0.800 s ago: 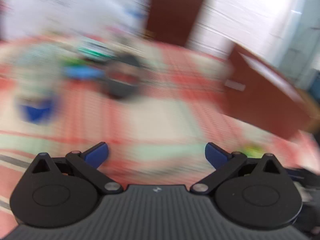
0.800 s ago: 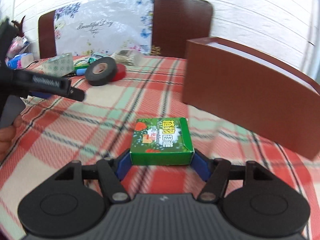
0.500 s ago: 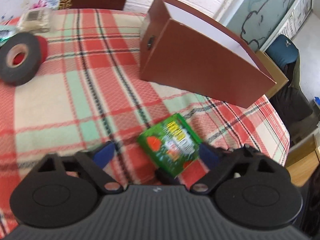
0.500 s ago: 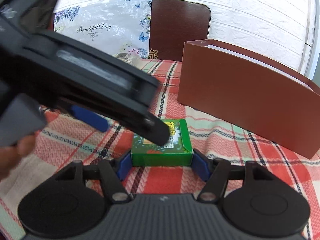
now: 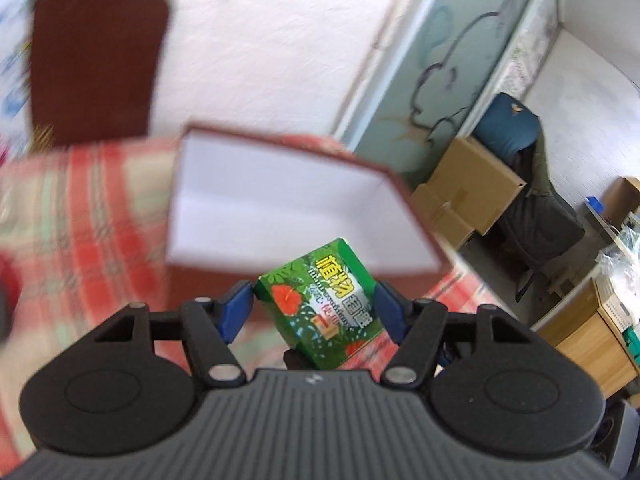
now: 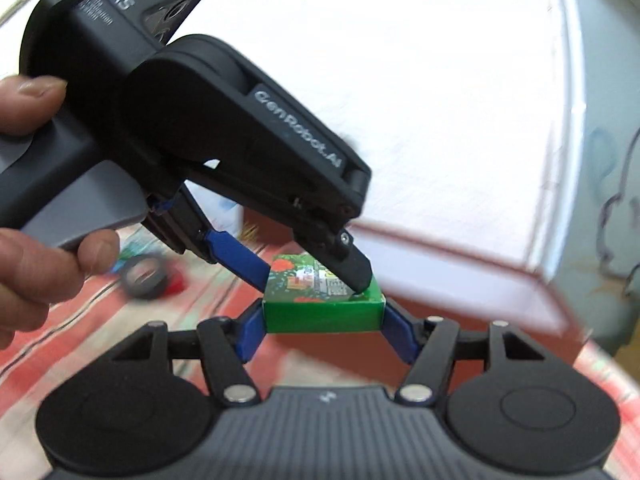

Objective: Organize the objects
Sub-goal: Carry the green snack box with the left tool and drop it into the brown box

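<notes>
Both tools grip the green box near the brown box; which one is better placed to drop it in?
Likely left: the left tool faces the brown box's open white interior just beyond the green box.

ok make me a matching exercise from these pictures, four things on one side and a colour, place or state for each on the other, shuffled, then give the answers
Things:
1. green box
2. brown box
3. tape roll
4. tablecloth

Descriptions:
A. red and green plaid
B. open, white inside
C. black, lying on the table at the far left
D. gripped by the right gripper and the left gripper at once

Pairs: 1-D, 2-B, 3-C, 4-A
</notes>
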The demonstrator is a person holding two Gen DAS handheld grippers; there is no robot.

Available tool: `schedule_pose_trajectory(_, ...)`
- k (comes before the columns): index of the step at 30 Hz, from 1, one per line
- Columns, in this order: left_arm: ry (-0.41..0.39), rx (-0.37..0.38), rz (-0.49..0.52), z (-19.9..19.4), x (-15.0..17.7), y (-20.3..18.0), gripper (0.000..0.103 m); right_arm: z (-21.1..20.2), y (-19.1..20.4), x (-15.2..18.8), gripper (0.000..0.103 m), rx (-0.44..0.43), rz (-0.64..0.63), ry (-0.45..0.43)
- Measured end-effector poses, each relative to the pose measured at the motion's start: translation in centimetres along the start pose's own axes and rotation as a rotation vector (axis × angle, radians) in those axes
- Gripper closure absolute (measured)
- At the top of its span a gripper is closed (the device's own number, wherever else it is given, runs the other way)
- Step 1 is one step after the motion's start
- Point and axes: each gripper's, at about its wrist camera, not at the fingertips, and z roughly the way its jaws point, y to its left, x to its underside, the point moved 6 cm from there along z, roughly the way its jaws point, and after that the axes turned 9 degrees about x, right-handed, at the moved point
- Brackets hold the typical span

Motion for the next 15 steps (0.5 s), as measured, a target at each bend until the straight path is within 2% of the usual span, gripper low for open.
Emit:
schedule_pose_trajectory(3, 0.002, 0.014, 0.023, 4.0, -2.1, -1.2, 0.035, 2.4, -3.0, -1.3, 0.042, 0.083, 0.03, -0.01)
schedule_pose_trajectory(7, 0.029, 0.005, 0.049, 9.3, -3.2, -2.4, 0.034, 5.9, -6.6, -1.1, 0.042, 0.175, 0.076, 0.041)
schedule_pose_trajectory(10, 0.058, -0.037, 0.076, 11.8, -2.8, -2.8, 0.033, 8.4, -8.5, -0.1, 0.041, 0.239, 0.089, 0.107)
schedule_pose_trajectory(12, 0.061, -0.079, 0.077, 12.0, -2.7, -2.6, 0.032, 9.2, -9.4, 0.4, 0.04, 0.277, 0.103, 0.124)
schedule_pose_trajectory(15, 0.045, -0.105, 0.091, 10.3, -2.9, -2.2, 0.024, 8.2, -10.3, 0.5, 0.021, 0.331, 0.111, 0.099)
